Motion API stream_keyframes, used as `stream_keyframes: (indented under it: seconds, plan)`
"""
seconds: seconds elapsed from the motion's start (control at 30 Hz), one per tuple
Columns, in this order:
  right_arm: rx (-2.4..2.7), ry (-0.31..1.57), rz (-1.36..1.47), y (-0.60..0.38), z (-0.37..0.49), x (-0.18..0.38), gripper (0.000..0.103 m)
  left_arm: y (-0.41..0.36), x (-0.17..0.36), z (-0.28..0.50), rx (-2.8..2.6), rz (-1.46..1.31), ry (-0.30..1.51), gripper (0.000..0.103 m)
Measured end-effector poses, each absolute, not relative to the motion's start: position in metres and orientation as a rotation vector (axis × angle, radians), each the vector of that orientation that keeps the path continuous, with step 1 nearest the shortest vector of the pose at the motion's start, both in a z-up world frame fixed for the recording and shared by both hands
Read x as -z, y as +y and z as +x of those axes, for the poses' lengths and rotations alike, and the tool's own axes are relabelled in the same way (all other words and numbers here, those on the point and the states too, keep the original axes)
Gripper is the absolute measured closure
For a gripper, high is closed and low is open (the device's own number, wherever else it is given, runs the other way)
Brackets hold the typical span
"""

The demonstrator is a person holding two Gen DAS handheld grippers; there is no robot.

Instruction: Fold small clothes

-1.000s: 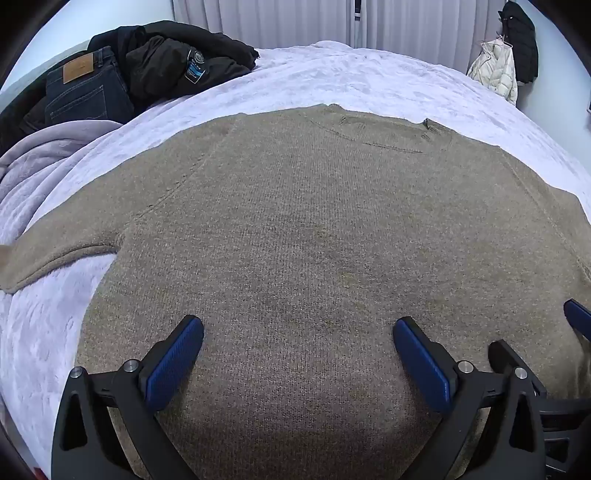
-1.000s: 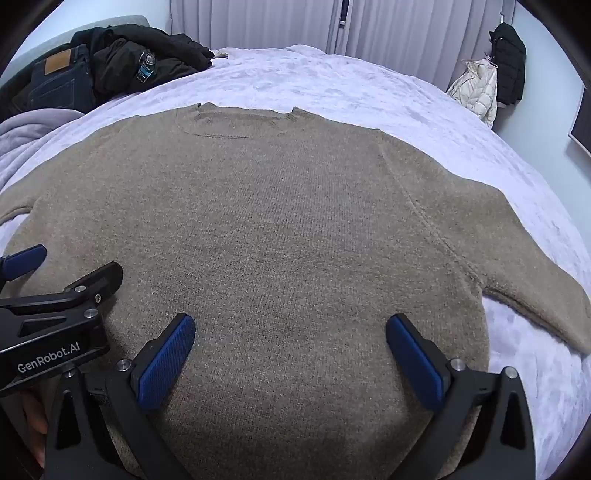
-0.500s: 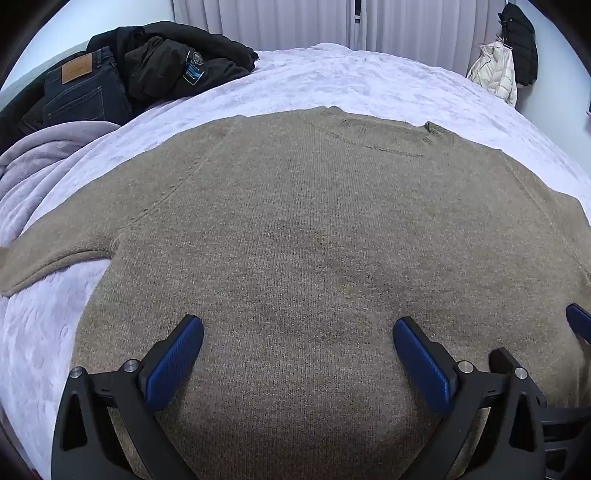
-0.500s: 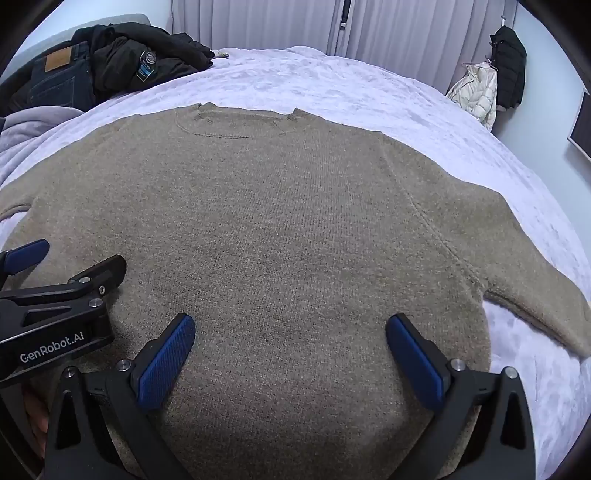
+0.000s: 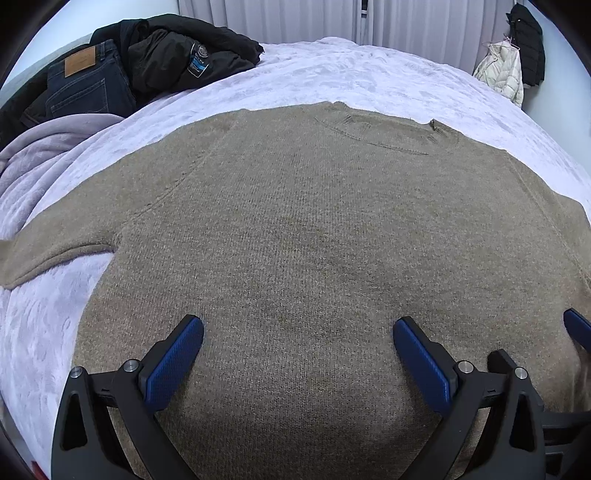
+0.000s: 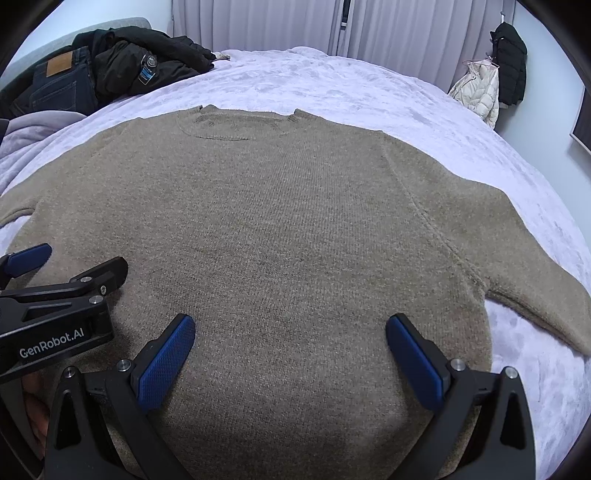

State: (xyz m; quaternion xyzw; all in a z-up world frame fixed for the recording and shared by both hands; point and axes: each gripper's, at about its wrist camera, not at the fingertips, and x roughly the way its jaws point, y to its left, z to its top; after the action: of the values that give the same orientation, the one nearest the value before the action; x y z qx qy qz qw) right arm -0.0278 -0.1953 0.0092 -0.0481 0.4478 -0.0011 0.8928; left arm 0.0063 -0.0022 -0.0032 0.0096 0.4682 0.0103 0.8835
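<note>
**Left wrist and right wrist: sweater laid flat, both grippers ready over the hem**

Left wrist view: the left gripper [image 5: 297, 354] hangs with its jaws spread wide and empty above the lower part of the brown sweater [image 5: 314, 229], which lies flat on the bed [image 5: 369, 85], sleeves out, likely ready for a first fold.

Right wrist view: the right gripper [image 6: 290, 354] is likewise spread and empty over the sweater's hem end, just beside the left one, probably so both can take the bottom edge together.

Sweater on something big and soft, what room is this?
Most likely a bedroom. The brown sweater lies flat on a bed with a lilac blanket, curtains hang behind it, and jackets hang by the wall.
</note>
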Motion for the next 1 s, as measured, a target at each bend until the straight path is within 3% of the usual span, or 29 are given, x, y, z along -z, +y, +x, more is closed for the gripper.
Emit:
stream_keyframes:
  seconds: [0.53,0.73,1.0]
  plan:
    - [-0.003,0.937,-0.097,-0.197,-0.027,-0.01,0.0,-0.009,-0.001,0.007,-0.058,0.067,0.985,0.0]
    - [-0.045,0.989,-0.057,-0.204,-0.021,-0.022,0.0,-0.012,-0.028,0.004,-0.063,-0.017,0.979,0.0]
    - [0.012,0.887,0.002,-0.247,-0.038,-0.058,0.0,-0.07,-0.063,0.014,0.018,0.056,0.961,0.0]
